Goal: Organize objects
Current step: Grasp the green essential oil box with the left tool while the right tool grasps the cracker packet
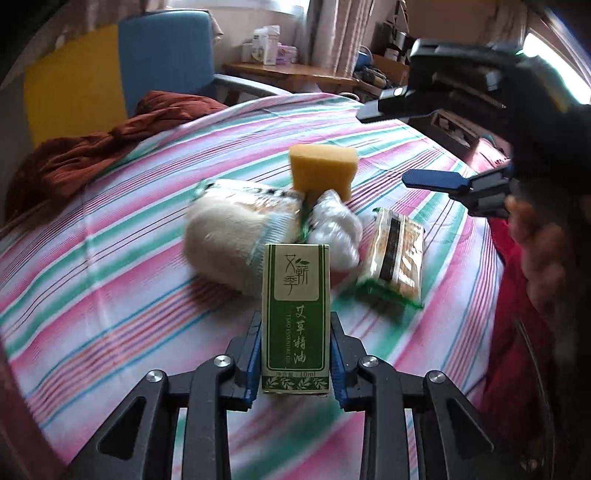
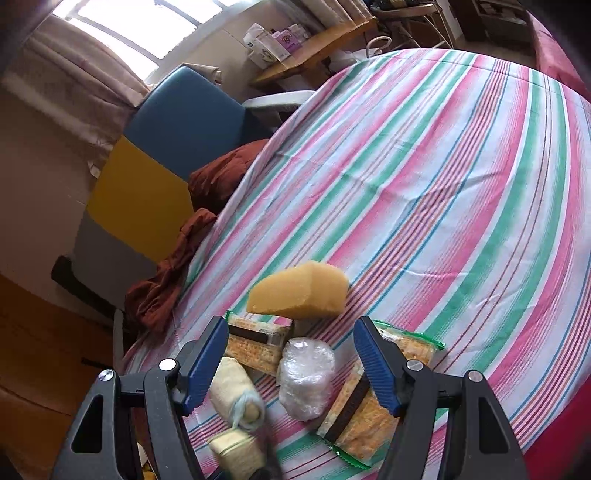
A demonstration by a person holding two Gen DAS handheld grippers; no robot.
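Left gripper [image 1: 293,354] jaws clamped on upright box [image 1: 295,317], long axis vertical; right gripper [image 2: 291,365] jaws apart above pile.

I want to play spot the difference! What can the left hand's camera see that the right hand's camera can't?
Only the left wrist view shows the green box, pinched between the left gripper's fingers, and the right gripper hovering open above the pile. Only the right wrist view shows the window behind the chair. Both show the yellow sponge, the plastic-wrapped bundle, the cracker packs, the blue chair and the striped cloth.
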